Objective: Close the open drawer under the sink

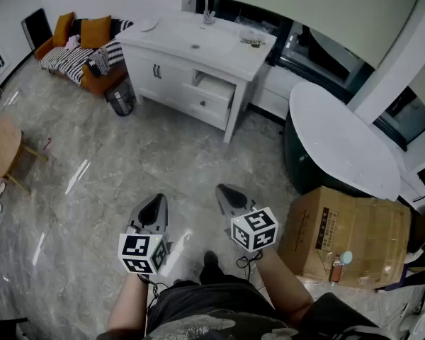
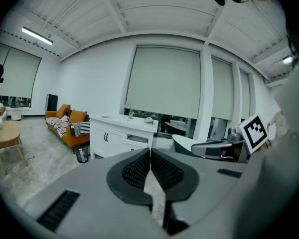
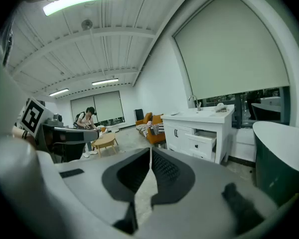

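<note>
Well, in the head view the drawer (image 1: 211,89) juts open under the sink (image 1: 195,47), well apart from us; we judge approach is the step, and next we walk up and push its front. In the left gripper view the left claw (image 2: 150,152) is pinched together, empty. In the right gripper view the right claw (image 3: 150,152) likewise closes on nothing.

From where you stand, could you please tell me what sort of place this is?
Probably a staged home-style room, maybe a showroom or test space: a white sink cabinet, a tub and an orange sofa share one open floor.
</note>
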A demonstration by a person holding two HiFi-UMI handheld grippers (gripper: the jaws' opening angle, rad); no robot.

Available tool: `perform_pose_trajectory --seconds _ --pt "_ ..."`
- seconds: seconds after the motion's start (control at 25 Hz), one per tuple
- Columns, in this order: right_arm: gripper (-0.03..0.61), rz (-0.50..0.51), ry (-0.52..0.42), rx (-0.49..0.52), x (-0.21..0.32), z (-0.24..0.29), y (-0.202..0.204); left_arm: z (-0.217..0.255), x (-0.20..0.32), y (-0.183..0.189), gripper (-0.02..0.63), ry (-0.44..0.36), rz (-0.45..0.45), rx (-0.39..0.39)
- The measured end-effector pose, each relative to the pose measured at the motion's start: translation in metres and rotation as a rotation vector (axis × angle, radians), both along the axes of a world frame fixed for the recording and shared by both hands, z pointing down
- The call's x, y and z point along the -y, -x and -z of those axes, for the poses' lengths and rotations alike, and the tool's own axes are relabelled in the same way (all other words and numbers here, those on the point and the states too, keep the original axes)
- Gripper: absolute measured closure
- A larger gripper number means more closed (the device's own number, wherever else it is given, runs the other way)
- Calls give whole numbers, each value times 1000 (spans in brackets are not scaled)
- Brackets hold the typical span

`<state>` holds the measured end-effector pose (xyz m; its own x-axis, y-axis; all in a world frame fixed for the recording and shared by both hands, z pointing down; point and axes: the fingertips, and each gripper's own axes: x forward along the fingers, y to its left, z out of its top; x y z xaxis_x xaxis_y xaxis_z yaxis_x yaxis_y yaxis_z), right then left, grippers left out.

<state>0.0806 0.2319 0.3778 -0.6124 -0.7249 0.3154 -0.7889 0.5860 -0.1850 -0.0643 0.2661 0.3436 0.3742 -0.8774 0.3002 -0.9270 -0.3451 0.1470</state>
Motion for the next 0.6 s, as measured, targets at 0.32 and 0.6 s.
perform_pose_trajectory --seconds 0.32,0.6 --pt "546 2 -6 3 -23 5 10 9 -21 6 595 -22 -10 2" --pt "546 8 -18 -3 -26 11 13 15 -27 7 595 -29 -14 4"
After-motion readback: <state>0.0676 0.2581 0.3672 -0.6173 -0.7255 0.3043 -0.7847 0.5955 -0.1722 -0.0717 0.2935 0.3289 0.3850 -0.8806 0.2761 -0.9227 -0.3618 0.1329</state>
